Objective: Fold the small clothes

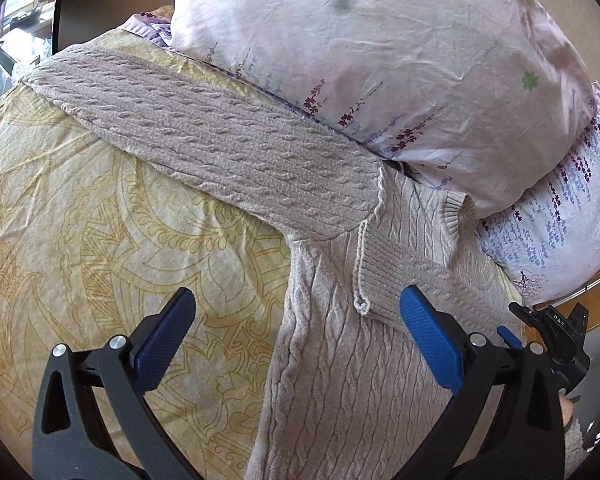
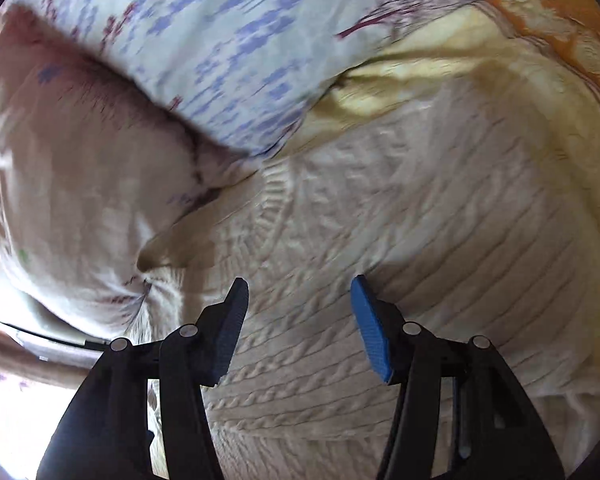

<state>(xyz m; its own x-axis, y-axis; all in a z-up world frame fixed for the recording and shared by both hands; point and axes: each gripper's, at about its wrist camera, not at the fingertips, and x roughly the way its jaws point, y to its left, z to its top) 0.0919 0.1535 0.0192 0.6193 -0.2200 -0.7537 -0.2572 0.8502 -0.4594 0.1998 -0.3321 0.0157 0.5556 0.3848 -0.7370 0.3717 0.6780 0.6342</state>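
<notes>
Left wrist view: beige sweater (image 1: 340,380) lies flat on yellow sheet (image 1: 80,220), one sleeve (image 1: 220,148) outstretched. Pillows (image 1: 380,60) crowd its collar. My left gripper (image 1: 296,308) and right gripper (image 2: 298,292) both hover open, holding nothing.

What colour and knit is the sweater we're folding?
The sweater is pale pinkish-beige with a cable-knit pattern, clearest in the left wrist view.

Yellow-patterned bedspread (image 1: 80,208), floral pillows (image 1: 380,52)
</notes>
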